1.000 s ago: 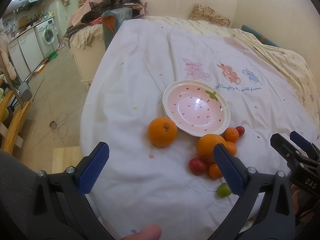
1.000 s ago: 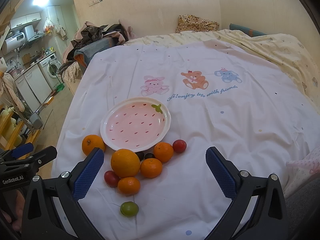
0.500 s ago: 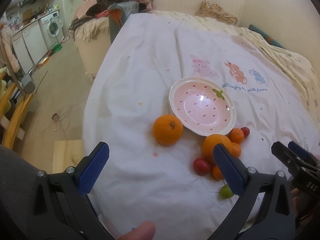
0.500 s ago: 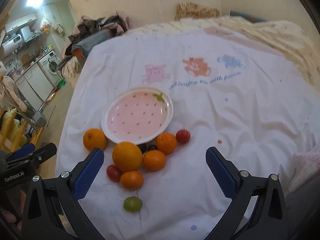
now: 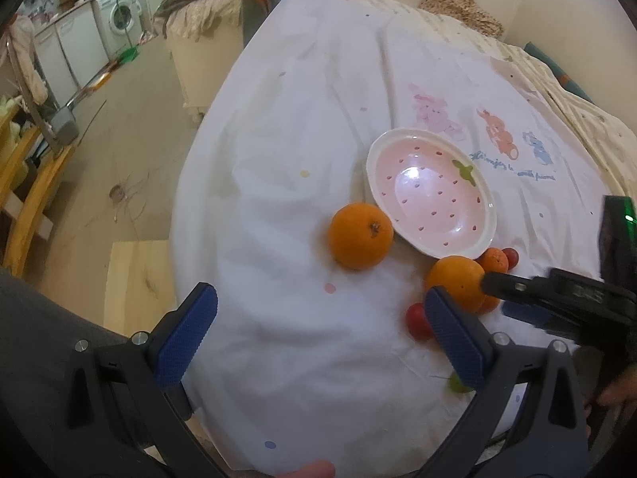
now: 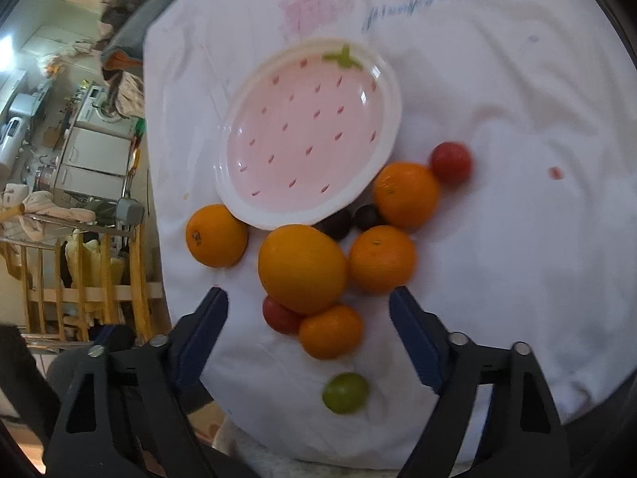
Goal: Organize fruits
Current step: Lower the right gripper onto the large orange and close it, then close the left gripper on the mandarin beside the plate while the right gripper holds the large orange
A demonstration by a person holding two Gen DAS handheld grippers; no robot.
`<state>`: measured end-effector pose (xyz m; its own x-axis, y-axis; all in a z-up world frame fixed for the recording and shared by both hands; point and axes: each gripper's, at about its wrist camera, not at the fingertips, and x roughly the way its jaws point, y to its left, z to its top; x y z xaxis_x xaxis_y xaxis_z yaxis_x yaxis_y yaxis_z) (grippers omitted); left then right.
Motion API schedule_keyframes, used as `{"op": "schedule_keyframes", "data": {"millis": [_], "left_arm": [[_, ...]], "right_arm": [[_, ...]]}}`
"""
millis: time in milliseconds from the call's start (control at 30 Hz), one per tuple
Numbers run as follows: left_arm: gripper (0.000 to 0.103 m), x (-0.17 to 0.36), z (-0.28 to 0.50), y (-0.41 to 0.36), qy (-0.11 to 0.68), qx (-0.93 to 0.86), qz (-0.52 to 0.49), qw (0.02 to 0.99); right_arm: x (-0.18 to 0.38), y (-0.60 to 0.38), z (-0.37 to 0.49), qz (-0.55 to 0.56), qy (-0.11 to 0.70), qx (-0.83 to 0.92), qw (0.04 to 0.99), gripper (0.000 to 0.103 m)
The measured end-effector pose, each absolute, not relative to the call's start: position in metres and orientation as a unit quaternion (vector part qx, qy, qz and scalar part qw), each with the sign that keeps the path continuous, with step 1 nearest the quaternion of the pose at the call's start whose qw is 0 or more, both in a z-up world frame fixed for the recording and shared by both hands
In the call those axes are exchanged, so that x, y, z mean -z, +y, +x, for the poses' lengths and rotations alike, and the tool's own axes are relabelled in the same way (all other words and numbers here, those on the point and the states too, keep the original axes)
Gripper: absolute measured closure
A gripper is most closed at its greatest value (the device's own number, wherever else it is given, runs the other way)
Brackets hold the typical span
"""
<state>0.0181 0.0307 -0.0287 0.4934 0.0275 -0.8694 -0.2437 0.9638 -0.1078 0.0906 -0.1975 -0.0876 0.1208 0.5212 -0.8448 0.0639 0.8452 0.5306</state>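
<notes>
Nothing sorted yet: the pink strawberry-patterned ceramic plate (image 6: 306, 135) holds no fruit. The round oranges (image 6: 301, 269), red and green fruits all lie beside its near rim. Left gripper (image 5: 318, 334) and right gripper (image 6: 308, 334) (both empty) gape wide.

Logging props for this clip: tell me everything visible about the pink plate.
The plate is a shallow oval dish that looks like glazed ceramic: white scalloped rim, glossy pink well with small red seed marks and a green leaf near its far edge, like a strawberry. It sits upright and empty on the white sheet. Fruit crowds its near edge: the big orange and two dark fruits lie right against the rim or very close. Neither claw touches it.
</notes>
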Motion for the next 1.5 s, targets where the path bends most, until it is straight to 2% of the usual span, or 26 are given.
{"op": "schedule_keyframes", "data": {"millis": [67, 367, 433, 500, 633, 967, 1200, 1400, 1500], "left_arm": [[0.0, 0.03, 0.018, 0.033, 0.501, -0.082, -0.113, 0.854], [0.0, 0.031, 0.019, 0.04, 0.507, -0.085, -0.134, 0.847], [0.0, 0.03, 0.019, 0.04, 0.505, -0.083, -0.136, 0.848], [0.0, 0.029, 0.018, 0.042, 0.503, -0.082, -0.138, 0.849], [0.0, 0.028, 0.016, 0.047, 0.501, -0.085, -0.143, 0.849], [0.0, 0.034, 0.019, 0.047, 0.511, -0.092, -0.14, 0.843], [0.001, 0.048, 0.033, 0.041, 0.542, -0.084, -0.128, 0.827], [0.002, 0.07, 0.077, 0.016, 0.606, -0.053, -0.077, 0.79], [0.002, 0.075, 0.096, 0.002, 0.613, -0.044, -0.034, 0.788]], "right_arm": [[0.094, -0.189, 0.096, 0.232, 0.654, -0.159, 0.702, 0.028], [0.097, -0.161, 0.103, 0.184, 0.684, -0.09, 0.701, 0.026], [0.098, -0.154, 0.103, 0.158, 0.683, -0.075, 0.709, 0.029], [0.1, -0.149, 0.102, 0.135, 0.68, -0.068, 0.718, 0.039], [0.098, -0.15, 0.097, 0.122, 0.664, -0.091, 0.732, 0.043], [0.07, -0.213, 0.093, 0.189, 0.63, -0.183, 0.731, 0.044], [0.046, -0.247, 0.089, 0.195, 0.585, -0.211, 0.758, 0.044], [0.056, -0.256, 0.093, 0.217, 0.577, -0.201, 0.761, 0.045], [0.059, -0.263, 0.095, 0.229, 0.573, -0.189, 0.764, 0.045]]}}
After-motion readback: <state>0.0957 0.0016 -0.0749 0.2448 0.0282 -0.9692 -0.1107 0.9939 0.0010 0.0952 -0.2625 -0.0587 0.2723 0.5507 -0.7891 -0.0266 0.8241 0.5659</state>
